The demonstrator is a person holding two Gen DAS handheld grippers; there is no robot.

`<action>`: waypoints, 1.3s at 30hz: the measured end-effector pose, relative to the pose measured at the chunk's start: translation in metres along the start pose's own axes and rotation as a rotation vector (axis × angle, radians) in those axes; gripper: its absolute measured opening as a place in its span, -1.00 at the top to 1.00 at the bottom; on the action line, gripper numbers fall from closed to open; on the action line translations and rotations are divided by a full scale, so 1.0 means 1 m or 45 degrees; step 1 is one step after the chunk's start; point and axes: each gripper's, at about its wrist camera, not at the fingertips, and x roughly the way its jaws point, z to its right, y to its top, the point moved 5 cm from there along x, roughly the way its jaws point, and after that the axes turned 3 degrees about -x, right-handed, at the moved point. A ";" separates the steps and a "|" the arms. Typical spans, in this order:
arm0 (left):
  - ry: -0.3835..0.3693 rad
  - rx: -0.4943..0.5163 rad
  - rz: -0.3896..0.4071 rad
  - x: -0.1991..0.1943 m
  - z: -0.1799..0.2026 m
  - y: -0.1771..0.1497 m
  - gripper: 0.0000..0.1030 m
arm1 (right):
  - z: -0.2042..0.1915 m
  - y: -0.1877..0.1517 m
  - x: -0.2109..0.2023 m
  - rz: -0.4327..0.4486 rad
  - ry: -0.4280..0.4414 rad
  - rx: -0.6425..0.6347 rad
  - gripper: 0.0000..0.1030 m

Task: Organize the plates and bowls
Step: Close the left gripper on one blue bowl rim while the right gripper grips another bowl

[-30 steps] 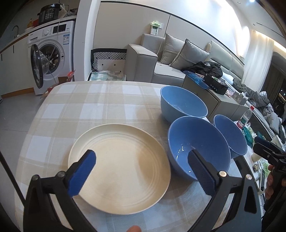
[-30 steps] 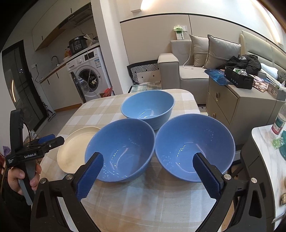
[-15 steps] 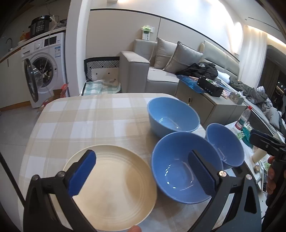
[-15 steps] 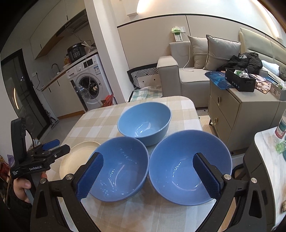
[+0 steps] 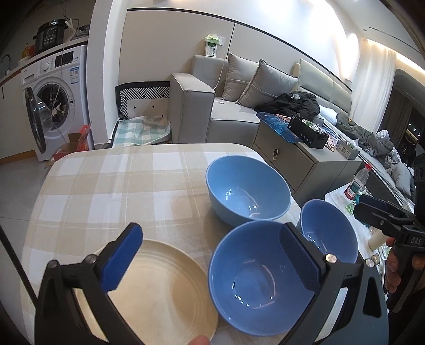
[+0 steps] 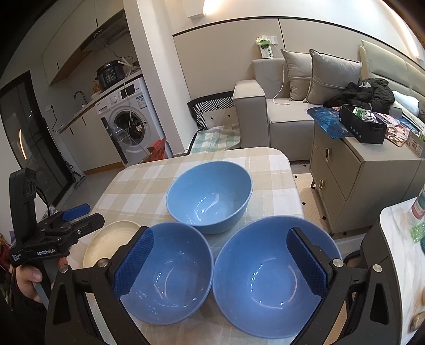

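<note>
Both views are bright indoor fisheye pictures with dark rounded corners and strongly bent straight lines near the edges. Warm light glares from a cove along the ceiling, washing the wall white, and a second hot spot burns out at the top of the right view. Small white highlights glint inside the blue bowls. Shadows on the bench are soft and faint. The middle is sharp; the edges smear slightly.
</note>
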 end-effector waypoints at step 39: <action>0.155 -0.013 -0.203 0.158 0.000 0.042 -1.00 | 0.055 0.049 0.191 -0.330 -0.017 0.144 -0.46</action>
